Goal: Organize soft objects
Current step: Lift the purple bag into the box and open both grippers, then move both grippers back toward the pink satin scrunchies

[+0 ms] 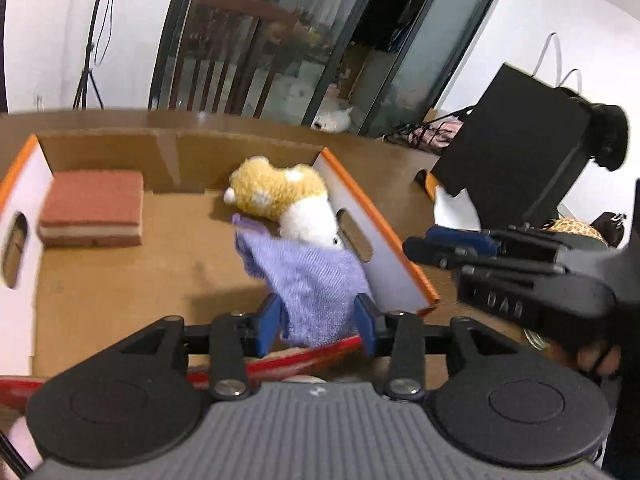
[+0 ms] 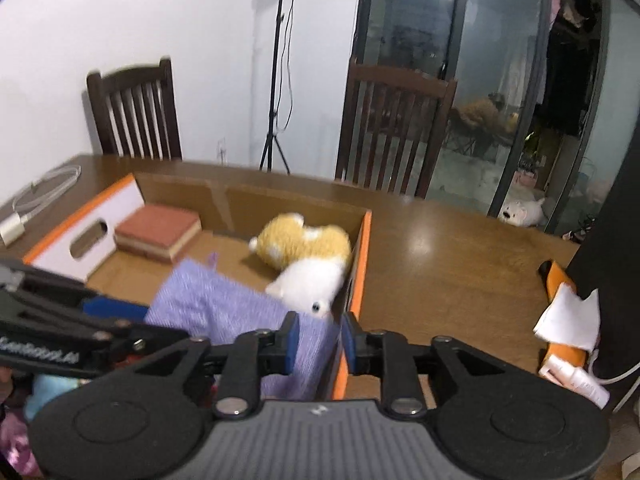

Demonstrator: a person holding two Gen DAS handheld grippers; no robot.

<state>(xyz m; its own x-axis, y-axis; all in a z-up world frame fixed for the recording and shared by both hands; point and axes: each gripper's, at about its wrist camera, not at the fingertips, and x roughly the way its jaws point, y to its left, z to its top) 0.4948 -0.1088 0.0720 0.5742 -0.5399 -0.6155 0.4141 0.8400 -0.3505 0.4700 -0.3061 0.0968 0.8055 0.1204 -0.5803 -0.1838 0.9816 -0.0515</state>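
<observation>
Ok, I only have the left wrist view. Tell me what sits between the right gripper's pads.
Observer: The purple cloth lies between the right gripper's blue pads, which stand apart, at the cardboard box's near right corner.
Operator: Now check the table left of the box.
Observer: A white cable and charger lie on the table there, clear of the box's left wall.
Operator: And far right.
Observer: A small white bottle lies on its side there.
</observation>
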